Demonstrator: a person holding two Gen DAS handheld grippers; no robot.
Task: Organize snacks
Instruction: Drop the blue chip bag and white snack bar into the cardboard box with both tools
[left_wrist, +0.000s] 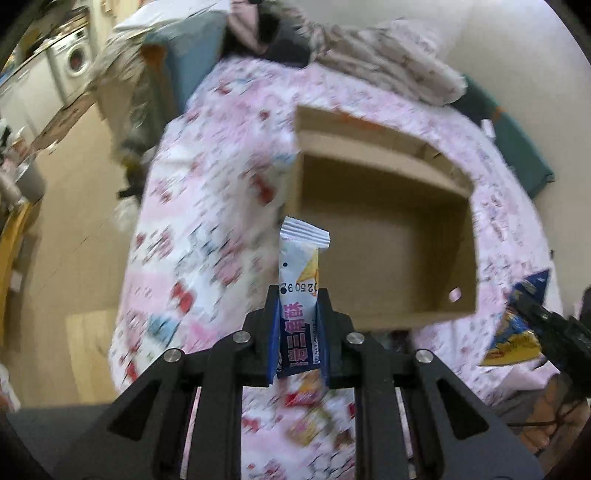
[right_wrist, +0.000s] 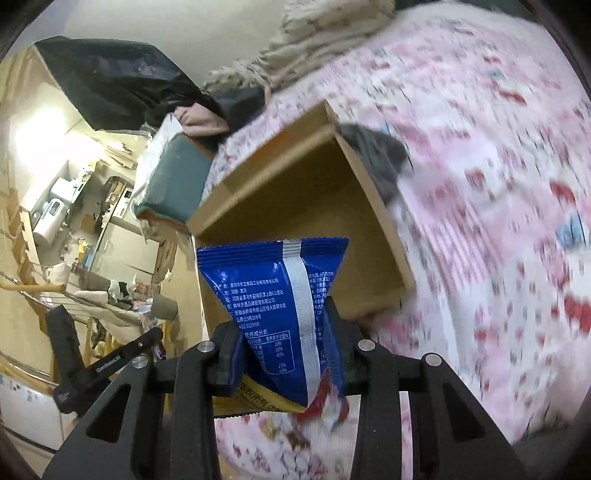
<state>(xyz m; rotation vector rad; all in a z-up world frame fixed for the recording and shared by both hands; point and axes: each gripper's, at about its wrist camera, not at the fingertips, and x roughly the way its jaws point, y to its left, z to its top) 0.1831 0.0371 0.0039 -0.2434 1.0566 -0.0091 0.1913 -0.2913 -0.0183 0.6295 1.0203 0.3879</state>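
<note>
Two snack packets are each pinched in a hand-held gripper above a bed whose pink patterned bedspread (left_wrist: 207, 206) is smeared by blur; the left hand-held gripper (left_wrist: 298, 295) is clamped narrowly on a slim white and blue stick packet (left_wrist: 301, 280), which stands upright between the fingers, its crimped top end poking out well past the fingertips and its lower end hanging back toward the camera; an open cardboard box (left_wrist: 388, 236) lies on the bedspread just beyond and to the right of that packet, with its bare brown inside showing; in the right wrist view the right hand-held gripper (right_wrist: 282, 314) is closed on a blue snack bag (right_wrist: 273, 295), gripped at its lower half, the wider sealed top spreading out ahead of the fingers with a silver seam running down the middle; the same cardboard box (right_wrist: 306, 192) sits directly behind this bag; at the right edge of the left view the blue bag (left_wrist: 517, 332) appears again, held by the other gripper beside the box's near corner; a grey cloth (right_wrist: 380, 158) lies against the box's far side.
</note>
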